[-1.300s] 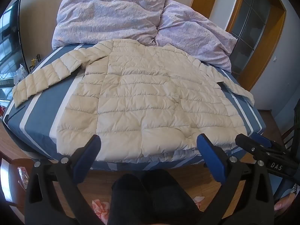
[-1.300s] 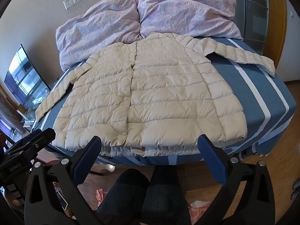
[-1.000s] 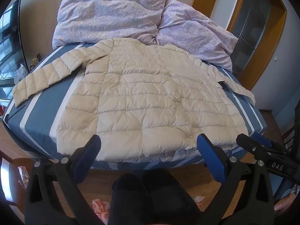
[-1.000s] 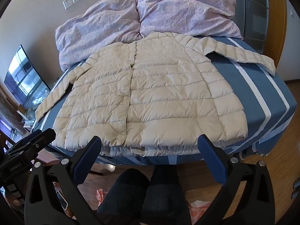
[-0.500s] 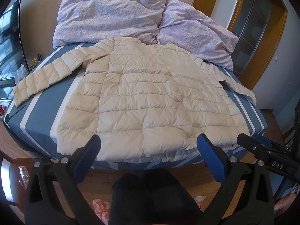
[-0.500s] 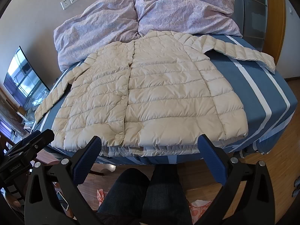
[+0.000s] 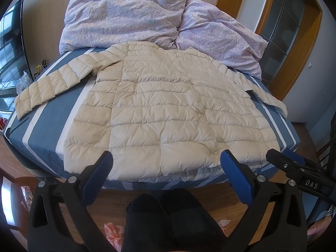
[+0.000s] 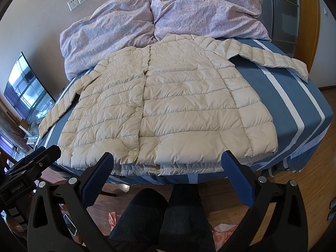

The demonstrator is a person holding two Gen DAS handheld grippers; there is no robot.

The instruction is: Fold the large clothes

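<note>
Jacket unmoved, flat on bed; views slightly nearer.

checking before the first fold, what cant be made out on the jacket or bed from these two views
- Jacket underside: hidden in both views, since it lies flat on the bed.
- Left sleeve cuff: foreshortened in the right wrist view.
- Bed head: covered by the duvet in both views.
- Floor near the bed: blocked by the left gripper, the right gripper and legs.
</note>
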